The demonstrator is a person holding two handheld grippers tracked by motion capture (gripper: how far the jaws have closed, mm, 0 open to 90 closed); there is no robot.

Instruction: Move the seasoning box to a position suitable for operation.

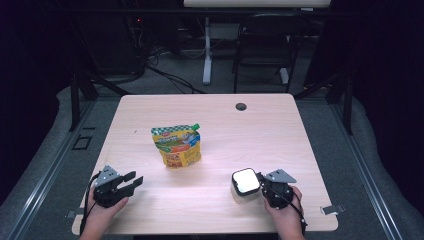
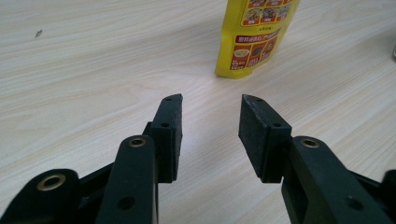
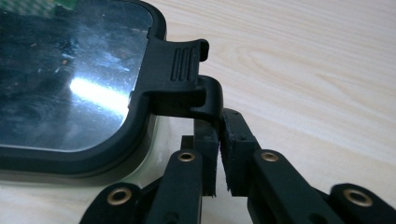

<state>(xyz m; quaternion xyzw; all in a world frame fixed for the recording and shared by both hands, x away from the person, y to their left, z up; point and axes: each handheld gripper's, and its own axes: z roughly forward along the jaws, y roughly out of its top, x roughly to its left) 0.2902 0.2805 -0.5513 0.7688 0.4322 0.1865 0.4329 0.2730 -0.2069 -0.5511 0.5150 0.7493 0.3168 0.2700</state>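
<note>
Right gripper [image 1: 262, 183] at the near right of the bench [image 1: 215, 110], jaws clenched on the black latch tab [image 3: 187, 79] of a lidded container [image 1: 245, 184] that sits just beside it. Left gripper [image 1: 131, 181] rests near left, jaws released and holding nothing, aimed toward the yellow pouch [image 1: 178, 145] standing mid-bench, well apart.

The person's left hand [image 1: 107, 207] holds the black two-jaw left gripper [image 1: 134, 181] with jaws apart; the black right gripper [image 1: 259, 181], in the right hand [image 1: 287, 212], has jaws nearly together.
</note>
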